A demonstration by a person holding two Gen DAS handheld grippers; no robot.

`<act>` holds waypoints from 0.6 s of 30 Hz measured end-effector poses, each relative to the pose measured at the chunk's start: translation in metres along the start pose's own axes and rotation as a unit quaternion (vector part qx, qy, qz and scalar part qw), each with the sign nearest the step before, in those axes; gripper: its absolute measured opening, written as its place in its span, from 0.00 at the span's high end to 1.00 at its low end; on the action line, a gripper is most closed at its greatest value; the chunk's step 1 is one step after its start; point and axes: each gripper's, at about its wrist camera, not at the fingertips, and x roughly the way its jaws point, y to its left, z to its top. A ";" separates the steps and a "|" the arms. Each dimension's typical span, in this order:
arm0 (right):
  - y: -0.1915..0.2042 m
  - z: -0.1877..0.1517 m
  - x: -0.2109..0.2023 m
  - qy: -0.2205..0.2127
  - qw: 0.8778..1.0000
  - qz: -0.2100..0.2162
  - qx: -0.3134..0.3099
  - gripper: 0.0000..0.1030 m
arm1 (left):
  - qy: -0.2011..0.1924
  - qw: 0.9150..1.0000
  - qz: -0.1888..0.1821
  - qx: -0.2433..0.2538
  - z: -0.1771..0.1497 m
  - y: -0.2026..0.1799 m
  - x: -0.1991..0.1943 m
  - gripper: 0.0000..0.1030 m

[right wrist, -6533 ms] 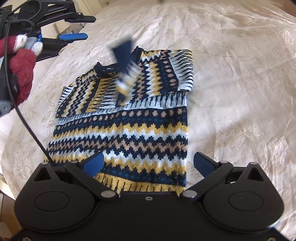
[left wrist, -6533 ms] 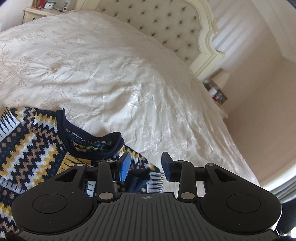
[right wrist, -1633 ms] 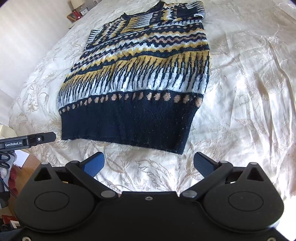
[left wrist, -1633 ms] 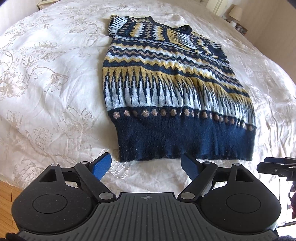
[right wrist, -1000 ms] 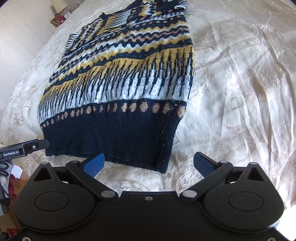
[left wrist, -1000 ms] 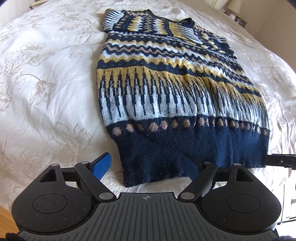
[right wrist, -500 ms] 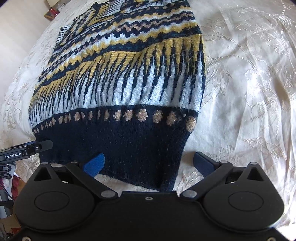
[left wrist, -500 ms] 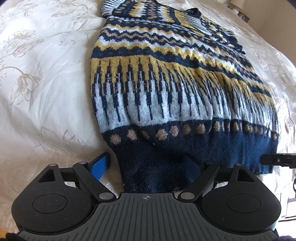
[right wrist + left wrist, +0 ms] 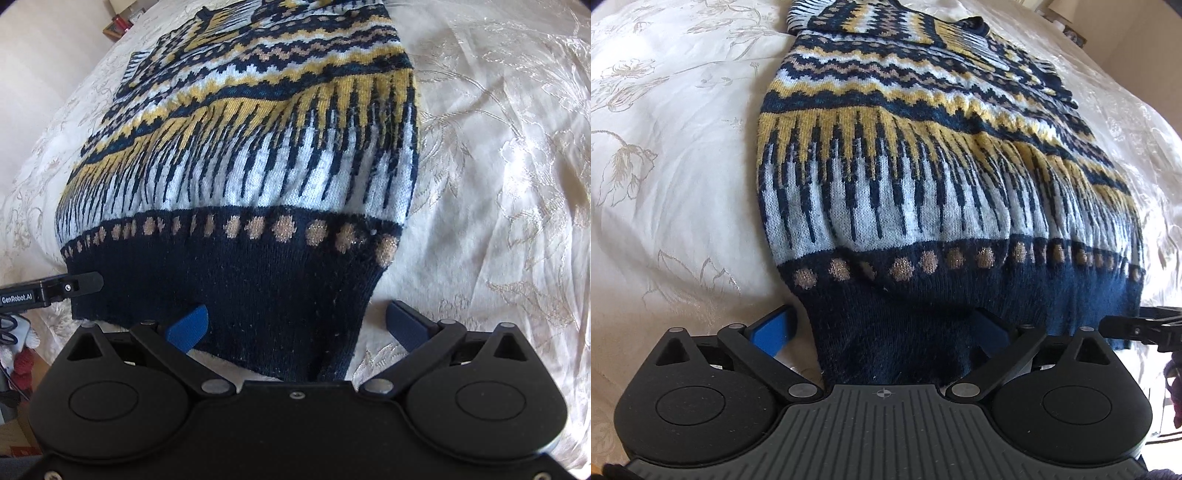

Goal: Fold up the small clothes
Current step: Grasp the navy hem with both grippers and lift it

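Observation:
A navy, yellow and white patterned knit sweater [image 9: 923,177] lies flat on the cream bedspread [image 9: 665,147], sleeves folded in, its navy hem nearest me. My left gripper [image 9: 882,328] is open, its jaws straddling the hem's left corner. In the right wrist view the sweater [image 9: 258,147] fills the frame, and my right gripper [image 9: 295,325] is open with its jaws straddling the hem's right corner. Each gripper's tip shows at the edge of the other's view.
The embroidered bedspread [image 9: 498,184] spreads around the sweater. A bedside table with a lamp [image 9: 122,14] stands beyond the bed's far side. The bed's near edge lies just under the grippers.
Both grippers have moved forward and down to the hem; its corners now lie between the open jaws. The sweater has not moved.

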 end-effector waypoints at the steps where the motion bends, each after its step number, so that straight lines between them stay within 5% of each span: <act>1: 0.001 0.002 0.001 0.009 1.000 -0.002 -0.008 0.00 | -0.003 1.000 0.004 -0.001 0.001 0.001 -0.002 0.19; 4: -0.001 0.007 0.000 0.024 1.000 0.004 0.001 0.04 | -0.011 1.000 0.012 -0.021 0.000 0.011 -0.011 0.52; 5: -0.002 0.008 -0.002 0.021 1.000 0.005 0.008 0.09 | -0.010 0.999 0.008 -0.029 -0.001 0.015 -0.014 0.56; 8: -0.010 0.008 -0.009 0.014 0.999 0.010 0.031 0.38 | -0.001 0.999 -0.007 -0.038 -0.002 0.021 -0.018 0.70; 9: -0.013 0.008 -0.011 0.017 0.999 0.025 0.042 0.53 | 0.004 0.999 -0.012 -0.036 -0.002 0.021 -0.019 0.79; 10: -0.016 0.007 -0.011 0.024 0.998 0.036 0.052 0.78 | 0.010 0.999 -0.018 -0.033 -0.001 0.019 -0.020 0.87; 11: -0.016 0.007 -0.012 0.031 0.997 0.042 0.058 0.87 | 0.012 0.999 -0.022 -0.030 0.000 0.018 -0.022 0.89; 12: -0.016 0.007 -0.015 0.031 0.997 0.045 0.060 0.87 | 0.008 0.999 -0.025 -0.031 0.001 0.017 -0.025 0.95; 18: -0.009 0.015 -0.053 -0.008 0.994 0.088 0.065 0.88 | -0.027 0.993 -0.063 -0.097 0.014 0.026 -0.058 0.95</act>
